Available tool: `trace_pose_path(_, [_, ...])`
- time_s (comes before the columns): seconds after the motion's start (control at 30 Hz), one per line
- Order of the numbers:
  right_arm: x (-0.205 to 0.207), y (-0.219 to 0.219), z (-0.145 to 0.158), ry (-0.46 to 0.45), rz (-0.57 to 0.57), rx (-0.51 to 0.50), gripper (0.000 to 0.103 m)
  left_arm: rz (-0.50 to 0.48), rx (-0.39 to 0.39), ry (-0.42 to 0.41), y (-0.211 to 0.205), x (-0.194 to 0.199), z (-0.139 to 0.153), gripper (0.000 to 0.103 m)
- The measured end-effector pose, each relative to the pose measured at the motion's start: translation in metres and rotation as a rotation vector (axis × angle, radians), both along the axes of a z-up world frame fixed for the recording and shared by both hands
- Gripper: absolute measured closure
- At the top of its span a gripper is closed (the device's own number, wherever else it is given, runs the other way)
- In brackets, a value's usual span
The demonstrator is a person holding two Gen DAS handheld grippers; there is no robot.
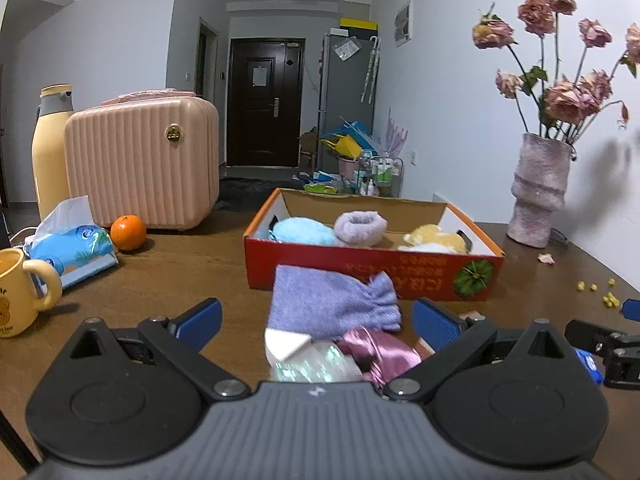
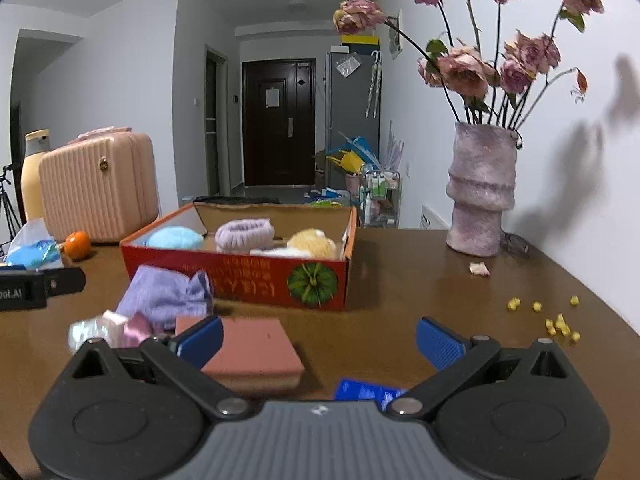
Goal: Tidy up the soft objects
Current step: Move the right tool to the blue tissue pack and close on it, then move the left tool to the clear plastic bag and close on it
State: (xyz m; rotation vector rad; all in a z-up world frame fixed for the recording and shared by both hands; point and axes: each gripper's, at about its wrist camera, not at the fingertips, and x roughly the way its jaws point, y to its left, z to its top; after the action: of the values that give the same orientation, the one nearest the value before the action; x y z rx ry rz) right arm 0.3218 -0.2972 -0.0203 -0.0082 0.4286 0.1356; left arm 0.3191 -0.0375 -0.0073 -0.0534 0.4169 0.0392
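- I see a red box (image 1: 372, 276) on the brown bench (image 1: 180, 272). Inside it, from left to right, sit a blue fluffy thing (image 1: 304, 232), a light purple fuzzy ring (image 1: 360, 226) and a yellow fluffy toy (image 1: 436, 238).
- On the left of the bench are a yellow mug (image 1: 18, 292), a blue tissue pack (image 1: 72, 246), an orange (image 1: 128, 232), a tall yellow bottle (image 1: 50, 152) and a pink case (image 1: 142, 160). On the right stands a pink vase (image 1: 540, 190) with dried roses (image 1: 560, 40). Far back is a dark door (image 1: 264, 102).
- My left tongs (image 1: 316, 320) are wide open and hold nothing. Between them lies a purple cloth pouch (image 1: 332, 306), just in front of the box, with a shiny pink bag (image 1: 380, 354) beside it.
- My right tongs (image 2: 320, 340) are wide open and empty too. A pink sponge block (image 2: 256, 348) lies flat by the left finger.
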Motion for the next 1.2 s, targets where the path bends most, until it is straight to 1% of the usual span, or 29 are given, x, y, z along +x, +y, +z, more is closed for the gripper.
trace_pose_path(0.27, [-0.023,-0.019,-0.018,0.030,-0.010,-0.032,0.000,-0.027,0.007,0.033,-0.011,-0.023,-0.008,0.000])
trace_pose_path(0.43, [-0.026,-0.029,-0.028,0.062,-0.024,-0.061,0.000,-0.025,0.017,0.048,-0.015,-0.026,-0.010,0.000])
trace_pose_path(0.57, [-0.016,-0.033,-0.039,0.102,-0.030,-0.056,0.000,-0.024,0.031,0.065,-0.019,-0.023,-0.015,0.000])
trace_pose_path(0.8, [0.016,-0.029,-0.056,0.179,-0.055,-0.036,0.000,-0.034,0.045,0.092,-0.023,-0.018,-0.023,0.000])
trace_pose_path(0.87, [0.024,-0.028,-0.060,0.201,-0.062,-0.031,0.005,-0.041,0.047,0.100,-0.024,-0.017,-0.024,0.000])
trace_pose_path(0.93, [0.029,-0.027,-0.063,0.224,-0.056,-0.033,0.015,-0.048,0.052,0.107,-0.025,-0.016,-0.026,0.000])
trace_pose_path(0.97, [0.031,-0.026,-0.065,0.231,-0.053,-0.034,0.018,-0.052,0.055,0.110,-0.026,-0.016,-0.027,0.000])
trace_pose_path(1.03, [0.033,-0.024,-0.068,0.244,-0.051,-0.042,0.025,-0.058,0.063,0.116,-0.029,-0.015,-0.028,0.000])
trace_pose_path(1.2, [0.033,-0.024,-0.070,0.236,-0.048,-0.037,0.026,-0.061,0.072,0.126,-0.030,-0.014,-0.030,0.000])
